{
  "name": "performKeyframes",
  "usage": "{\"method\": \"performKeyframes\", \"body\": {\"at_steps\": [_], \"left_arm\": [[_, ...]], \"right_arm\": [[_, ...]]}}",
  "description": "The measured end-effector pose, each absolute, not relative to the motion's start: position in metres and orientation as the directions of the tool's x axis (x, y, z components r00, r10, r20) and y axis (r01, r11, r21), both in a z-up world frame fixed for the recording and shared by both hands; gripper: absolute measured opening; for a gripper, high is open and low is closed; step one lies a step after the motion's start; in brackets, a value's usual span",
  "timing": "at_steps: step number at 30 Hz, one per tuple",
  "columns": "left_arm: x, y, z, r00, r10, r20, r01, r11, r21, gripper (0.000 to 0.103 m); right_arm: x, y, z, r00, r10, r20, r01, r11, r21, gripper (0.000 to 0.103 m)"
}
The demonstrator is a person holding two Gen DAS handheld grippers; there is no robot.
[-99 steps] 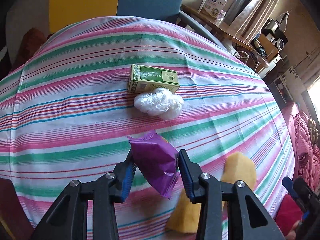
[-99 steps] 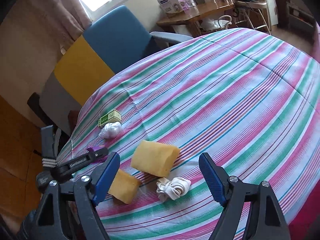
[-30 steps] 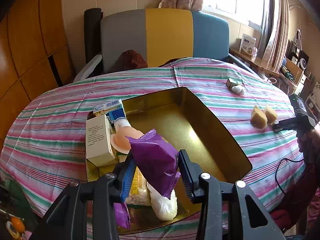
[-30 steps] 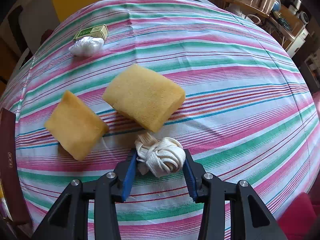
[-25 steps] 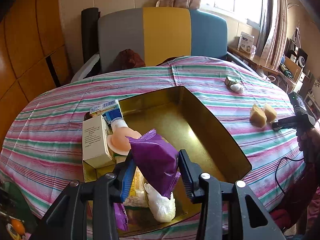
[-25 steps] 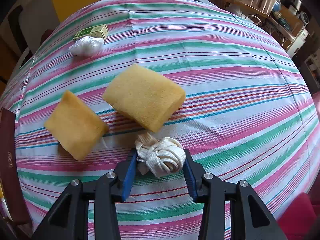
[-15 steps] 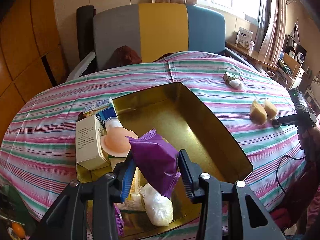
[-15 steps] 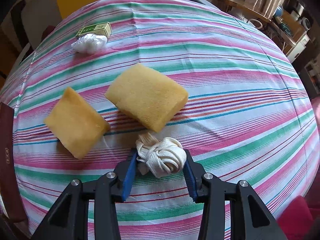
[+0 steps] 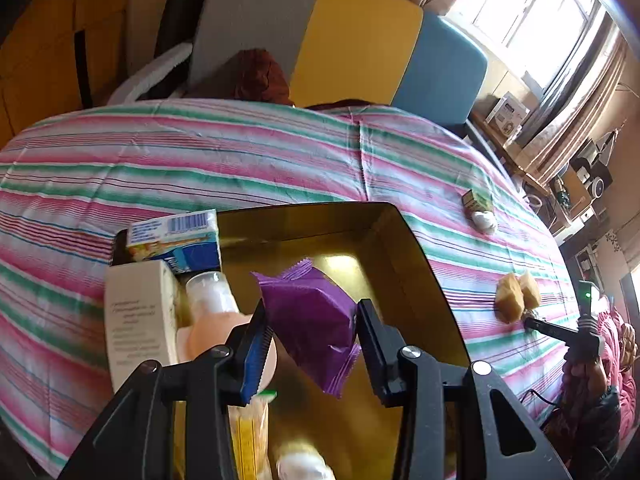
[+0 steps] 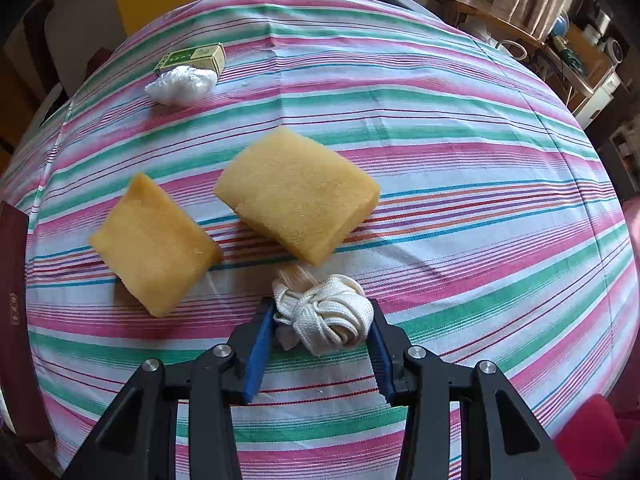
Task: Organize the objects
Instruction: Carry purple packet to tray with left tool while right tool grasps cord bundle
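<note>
Overhead, purple packet (image 9: 310,316) clears tin's rim (image 9: 424,256).

bright window (image 9: 532,16) daylight, fisheye-warped, blurred near edges.

place: home living room | shown by: striped cloth (image 9: 280,160) spread over desk; padded chair (image 9: 340,40) set behind it; curtained window (image 9: 540,12); cluttered side shelf (image 10: 500,12) seen

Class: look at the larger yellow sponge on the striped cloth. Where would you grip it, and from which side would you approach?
Grip the larger sponge across its shorter width, pads on the two long flat sides, coming down from above. It lies flat and clear of the smaller sponge, though the rope bundle sits close by its near corner.
</note>
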State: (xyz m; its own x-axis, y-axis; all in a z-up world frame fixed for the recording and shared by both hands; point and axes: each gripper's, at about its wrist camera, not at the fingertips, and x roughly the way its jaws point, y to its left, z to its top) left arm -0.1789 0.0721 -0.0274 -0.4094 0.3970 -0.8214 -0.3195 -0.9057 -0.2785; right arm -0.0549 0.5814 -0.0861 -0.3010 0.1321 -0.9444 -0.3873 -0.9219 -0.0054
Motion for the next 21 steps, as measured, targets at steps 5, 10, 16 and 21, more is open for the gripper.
{"method": "performKeyframes", "body": {"at_steps": [5, 10, 16, 21], "left_arm": [[-0.210, 0.092, -0.052, -0.381, 0.332, -0.863, -0.333, -0.920, -0.207, 0.042], [-0.236, 0.100, -0.070, -0.358, 0.290, -0.888, -0.320, -0.931, -0.175, 0.042], [-0.249, 0.106, -0.084, -0.344, 0.241, -0.908, -0.314, -0.940, -0.131, 0.043], [-0.252, 0.105, -0.085, -0.344, 0.219, -0.913, -0.308, -0.945, -0.111, 0.046]], "right_arm": [[-0.060, 0.579, -0.087, -0.300, 0.133, -0.945, -0.387, -0.922, -0.007, 0.044], [-0.062, 0.577, -0.088, -0.300, 0.132, -0.945, -0.387, -0.922, -0.006, 0.045], [-0.059, 0.568, -0.087, -0.296, 0.134, -0.946, -0.381, -0.925, -0.012, 0.047], [-0.062, 0.565, -0.086, -0.296, 0.133, -0.946, -0.382, -0.924, -0.010, 0.047]]}}
